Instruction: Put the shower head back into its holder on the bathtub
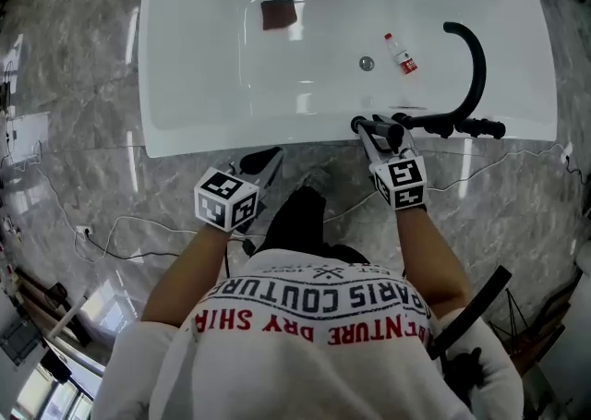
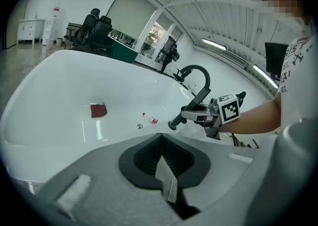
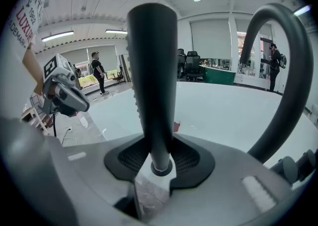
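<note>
Clamping of shower head (image 3: 151, 81) shows plainly only in right gripper view.

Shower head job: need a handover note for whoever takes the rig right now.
Left gripper: jaws shut, empty, just outside the bathtub's near rim.
Right gripper: jaws closed on the black shower head, at the rim beside the curved faucet.
Done: shower head is in hand.
Left: seat it in its holder, which I cannot make out here, then release.
</note>
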### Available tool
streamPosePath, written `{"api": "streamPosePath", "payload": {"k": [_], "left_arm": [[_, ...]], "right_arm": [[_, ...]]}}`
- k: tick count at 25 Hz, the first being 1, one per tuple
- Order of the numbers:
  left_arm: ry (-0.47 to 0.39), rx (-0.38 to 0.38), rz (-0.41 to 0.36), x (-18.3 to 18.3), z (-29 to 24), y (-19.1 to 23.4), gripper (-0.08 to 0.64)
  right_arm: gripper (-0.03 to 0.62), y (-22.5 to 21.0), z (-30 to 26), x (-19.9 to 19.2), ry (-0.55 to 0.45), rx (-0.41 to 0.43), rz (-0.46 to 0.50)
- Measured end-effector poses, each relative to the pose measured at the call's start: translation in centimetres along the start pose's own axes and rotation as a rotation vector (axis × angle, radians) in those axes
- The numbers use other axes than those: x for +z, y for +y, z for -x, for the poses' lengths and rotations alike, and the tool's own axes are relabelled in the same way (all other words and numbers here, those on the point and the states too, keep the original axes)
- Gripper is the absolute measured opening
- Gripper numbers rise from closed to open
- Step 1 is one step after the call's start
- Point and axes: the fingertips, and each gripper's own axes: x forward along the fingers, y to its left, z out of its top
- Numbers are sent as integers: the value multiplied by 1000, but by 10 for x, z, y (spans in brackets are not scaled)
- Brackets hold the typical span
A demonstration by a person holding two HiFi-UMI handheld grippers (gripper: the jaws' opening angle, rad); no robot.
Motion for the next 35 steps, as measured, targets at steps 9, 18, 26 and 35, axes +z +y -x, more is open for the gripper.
{"api": "streamPosePath", "payload": {"k": [9, 18, 26, 35], "left_arm": [[1, 25, 7, -12, 11, 3, 3], [-93, -2, -61, 14, 21, -22, 3], [-224, -189, -219, 18, 67, -156, 3], [-385, -327, -372, -55, 213, -359, 3]], "right_arm": [[138, 7, -15, -9, 30, 46, 13], [179, 2, 24, 8, -39, 9, -76], [2, 82, 198, 52, -304, 130, -150], [3, 257, 424, 25, -430, 397, -47]]}}
